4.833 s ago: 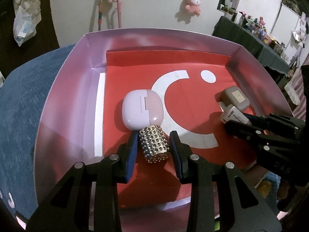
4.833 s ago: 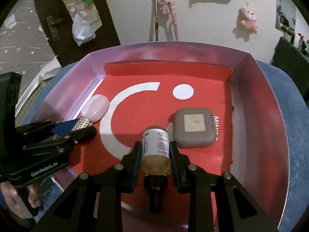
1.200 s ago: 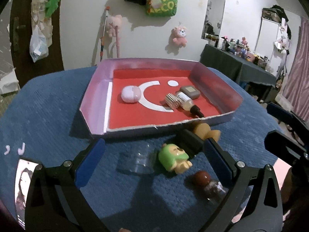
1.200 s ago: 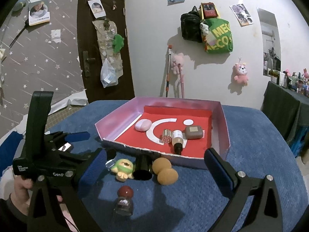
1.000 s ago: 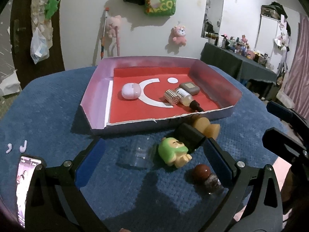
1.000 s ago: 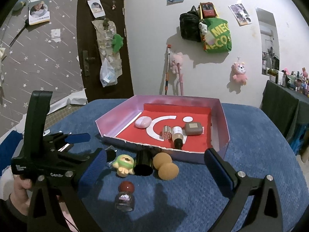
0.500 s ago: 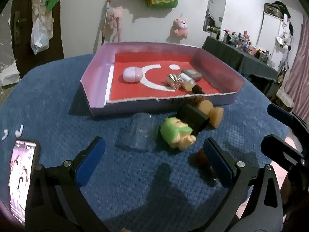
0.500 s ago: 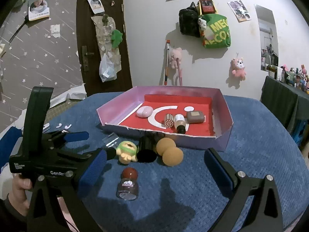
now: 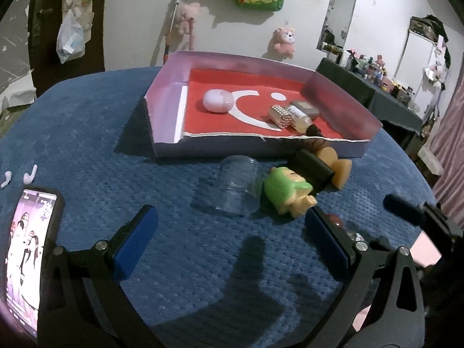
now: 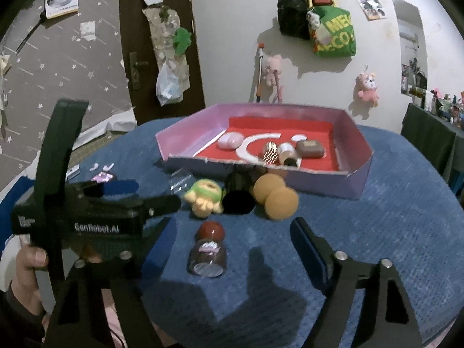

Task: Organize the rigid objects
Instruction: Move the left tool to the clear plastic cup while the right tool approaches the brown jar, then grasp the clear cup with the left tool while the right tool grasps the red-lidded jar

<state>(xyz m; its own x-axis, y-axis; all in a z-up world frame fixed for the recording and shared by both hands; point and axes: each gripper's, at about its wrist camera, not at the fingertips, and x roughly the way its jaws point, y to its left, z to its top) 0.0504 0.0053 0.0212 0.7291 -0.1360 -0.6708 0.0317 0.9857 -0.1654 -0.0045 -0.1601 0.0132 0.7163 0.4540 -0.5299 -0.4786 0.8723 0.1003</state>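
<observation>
Blue cloth covers the desk (image 10: 406, 217), where the right gripper (image 10: 232, 249) closes its fingers around, not yet onto, the small red-capped jar (image 10: 209, 250), while the left gripper (image 9: 229, 240), fingers wide apart and empty, faces the clear cup (image 9: 236, 187) near the red-lined tray (image 9: 319, 148), seemingly the collecting place.
</observation>
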